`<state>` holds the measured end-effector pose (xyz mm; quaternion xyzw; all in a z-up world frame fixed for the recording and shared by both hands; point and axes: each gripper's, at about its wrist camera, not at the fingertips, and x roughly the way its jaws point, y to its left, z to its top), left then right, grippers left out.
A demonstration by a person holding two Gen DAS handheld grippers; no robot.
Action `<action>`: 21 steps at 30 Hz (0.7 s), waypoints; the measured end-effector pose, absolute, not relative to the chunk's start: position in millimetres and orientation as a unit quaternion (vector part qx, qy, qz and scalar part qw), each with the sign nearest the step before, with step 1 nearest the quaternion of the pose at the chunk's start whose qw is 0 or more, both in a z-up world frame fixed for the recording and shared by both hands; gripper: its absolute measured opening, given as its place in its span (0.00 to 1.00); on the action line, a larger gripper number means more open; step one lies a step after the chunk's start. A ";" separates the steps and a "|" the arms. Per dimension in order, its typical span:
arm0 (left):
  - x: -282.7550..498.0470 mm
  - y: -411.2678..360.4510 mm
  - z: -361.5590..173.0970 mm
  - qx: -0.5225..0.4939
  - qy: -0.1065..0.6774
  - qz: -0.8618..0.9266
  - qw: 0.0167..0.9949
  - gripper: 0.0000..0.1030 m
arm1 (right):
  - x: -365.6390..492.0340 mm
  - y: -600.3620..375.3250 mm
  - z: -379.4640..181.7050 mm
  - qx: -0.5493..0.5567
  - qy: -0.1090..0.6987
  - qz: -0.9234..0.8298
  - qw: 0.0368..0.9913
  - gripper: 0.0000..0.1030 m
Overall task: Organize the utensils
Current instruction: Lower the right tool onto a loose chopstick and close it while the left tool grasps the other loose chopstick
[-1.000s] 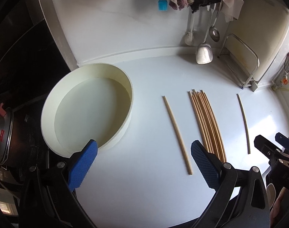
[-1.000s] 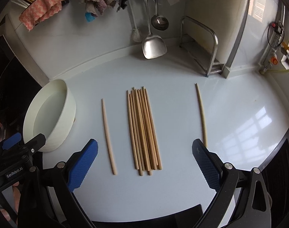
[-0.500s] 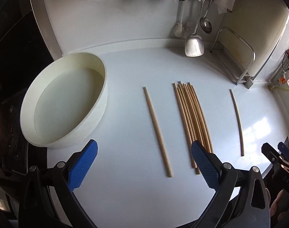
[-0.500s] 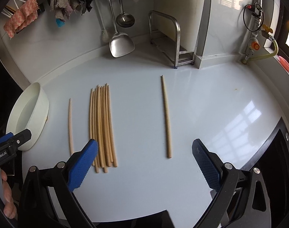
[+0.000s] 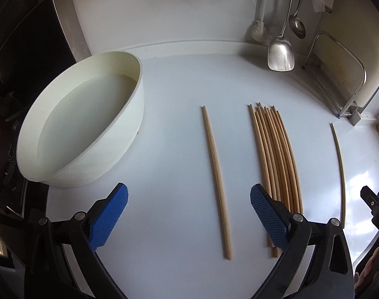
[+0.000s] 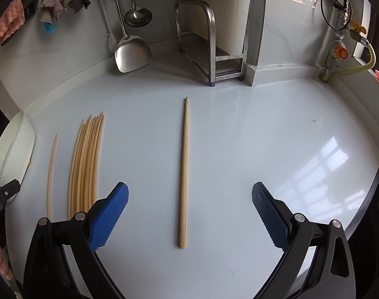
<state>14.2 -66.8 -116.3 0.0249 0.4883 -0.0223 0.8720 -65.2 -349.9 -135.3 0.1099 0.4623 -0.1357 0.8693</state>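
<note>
Basin: a round cream basin (image 5: 129, 134) sits at the left of the white counter (image 5: 164, 261), beside a dark stove area; its rim also shows at the left edge of the right wrist view (image 6: 12, 149)
Left gripper: the left gripper (image 5: 189, 214) hovers low over the counter with its blue pads spread wide and nothing between them; the lone chopstick lies in the gap between its fingers
Left single chopstick: one wooden chopstick (image 5: 215, 172) lies alone between the basin and the bundle, apart from both, pointing away toward the back wall
Bundle: a bundle of chopsticks (image 5: 276, 159) lies side by side, touching one another, tips roughly even at the far end; the near ends run behind the left gripper's right pad (image 5: 269, 216)
Right single chopstick: another chopstick (image 6: 184, 172) lies by itself to the right of the bundle, well apart from it
Right gripper: the right gripper (image 6: 189, 214) is released, pads wide, empty, with this chopstick lined up in its gap
Back wall: a metal spatula (image 6: 132, 53) and ladle (image 6: 137, 17) hang there, next to a steel rack (image 6: 211, 57)
</note>
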 end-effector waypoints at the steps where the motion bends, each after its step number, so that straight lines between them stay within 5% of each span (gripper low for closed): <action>1: 17.9 -66.7 -124.6 0.024 0.488 -0.022 0.872 0.94 | -62.2 -350.3 -140.8 0.106 0.459 -0.148 0.869 0.92; 21: 46.2 -66.8 -178.6 0.021 0.512 0.006 0.858 0.94 | -39.3 -355.4 -179.5 0.074 0.463 -0.196 0.861 0.92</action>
